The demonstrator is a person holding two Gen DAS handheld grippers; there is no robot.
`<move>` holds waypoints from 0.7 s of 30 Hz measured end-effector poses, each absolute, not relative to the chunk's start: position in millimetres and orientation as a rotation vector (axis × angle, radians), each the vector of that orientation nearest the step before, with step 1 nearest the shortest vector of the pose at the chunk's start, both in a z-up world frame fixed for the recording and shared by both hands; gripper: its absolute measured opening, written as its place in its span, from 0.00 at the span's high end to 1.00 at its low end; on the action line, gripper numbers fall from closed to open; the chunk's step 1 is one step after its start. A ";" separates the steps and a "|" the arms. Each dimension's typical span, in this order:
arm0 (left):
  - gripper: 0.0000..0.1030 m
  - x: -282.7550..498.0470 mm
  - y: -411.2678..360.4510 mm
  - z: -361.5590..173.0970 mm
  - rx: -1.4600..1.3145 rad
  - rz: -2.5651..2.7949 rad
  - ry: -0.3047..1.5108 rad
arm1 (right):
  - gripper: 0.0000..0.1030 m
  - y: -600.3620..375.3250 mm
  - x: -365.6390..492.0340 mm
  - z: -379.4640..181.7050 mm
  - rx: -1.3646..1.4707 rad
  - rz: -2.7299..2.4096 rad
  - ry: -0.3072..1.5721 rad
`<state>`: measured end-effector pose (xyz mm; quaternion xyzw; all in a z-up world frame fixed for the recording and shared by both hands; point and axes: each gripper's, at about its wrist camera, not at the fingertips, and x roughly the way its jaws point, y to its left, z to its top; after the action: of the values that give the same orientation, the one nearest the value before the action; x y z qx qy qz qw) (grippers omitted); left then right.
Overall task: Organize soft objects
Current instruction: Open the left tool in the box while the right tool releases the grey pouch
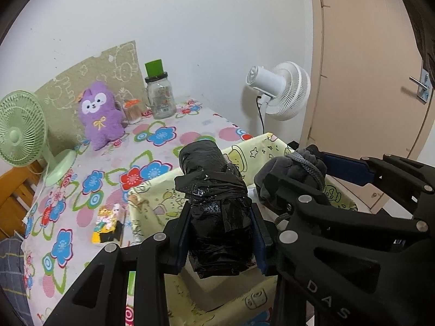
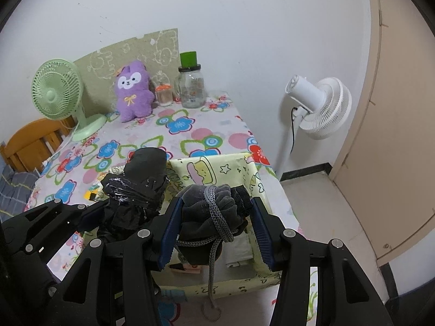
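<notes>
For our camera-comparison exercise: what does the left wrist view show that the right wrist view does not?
Only the left wrist view shows the door handle. Only the right wrist view shows the floor and the cord's loose end. Both show the purple plush, the left gripper shut on the black bundle, and the right gripper around the grey bundle.

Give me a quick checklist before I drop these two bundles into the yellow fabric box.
1. Left gripper clamped on the black plastic-wrapped bundle: ok.
2. Right gripper clamped on the grey cloth bundle: ok.
3. Both bundles above the yellow fabric box: ok.
4. Grey cord clear of the box rim: not ok, it dangles over the near wall.
5. Room left inside the box: cannot tell.
</notes>
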<state>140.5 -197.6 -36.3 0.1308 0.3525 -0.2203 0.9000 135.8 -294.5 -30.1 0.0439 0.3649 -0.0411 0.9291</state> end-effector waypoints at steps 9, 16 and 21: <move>0.31 149.7 -204.3 -44.7 0.274 -0.455 0.746 | 0.47 -305.6 149.7 -44.3 0.126 -0.076 0.784; 0.15 152.6 -200.7 -48.7 0.278 -0.444 0.752 | 0.33 -304.3 156.4 -51.3 0.140 -0.042 0.798; 0.11 151.8 -198.3 -48.2 0.283 -0.440 0.747 | 0.23 -296.6 153.7 -47.8 0.130 -0.021 0.780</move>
<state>151.8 -198.3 -48.2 0.1368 0.3607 -0.2122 0.8979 153.7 -296.6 -47.8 0.0632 0.3800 -0.0100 0.9228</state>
